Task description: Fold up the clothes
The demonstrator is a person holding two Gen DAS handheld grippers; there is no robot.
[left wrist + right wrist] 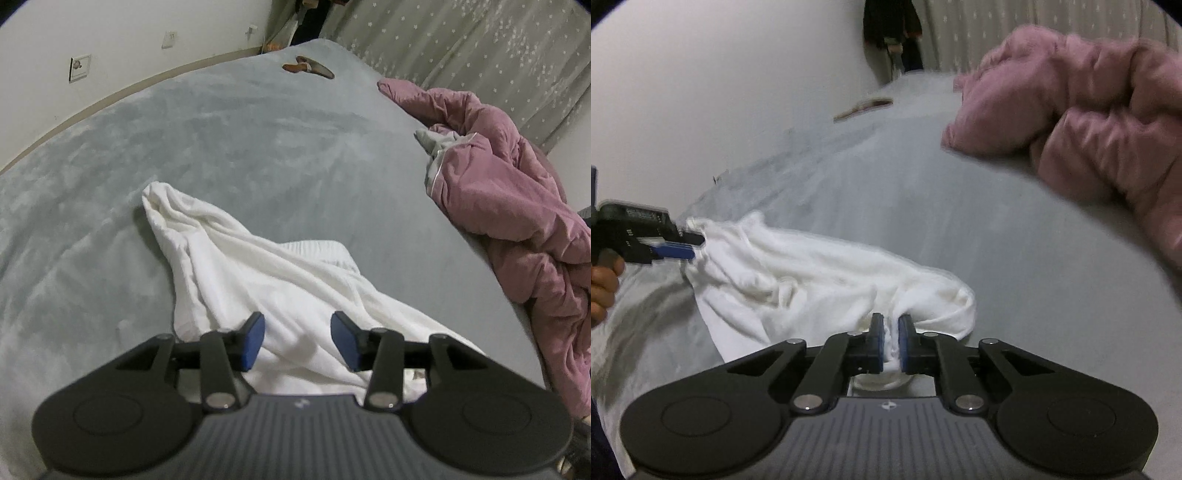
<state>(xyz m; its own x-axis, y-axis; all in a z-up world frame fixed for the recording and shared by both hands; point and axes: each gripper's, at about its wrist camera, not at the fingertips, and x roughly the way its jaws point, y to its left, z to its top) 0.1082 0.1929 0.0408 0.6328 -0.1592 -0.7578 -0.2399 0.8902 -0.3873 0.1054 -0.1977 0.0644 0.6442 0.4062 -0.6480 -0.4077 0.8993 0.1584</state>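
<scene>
One white garment (258, 280) is seen lying crumpled near the middle of one grey-green bed cover (110, 184). One pink quilt (509, 206) is bunched at the right, with one grey piece of cloth (437, 147) tucked against it (what it is cannot be told). Two grippers are counted: the left gripper (297, 341) and the right gripper (890, 341), each with two blue pads (255, 339). Two wall sockets (79, 67) are seen at far left. One small brown object (308, 67) is lying on the far side of the cover.
</scene>
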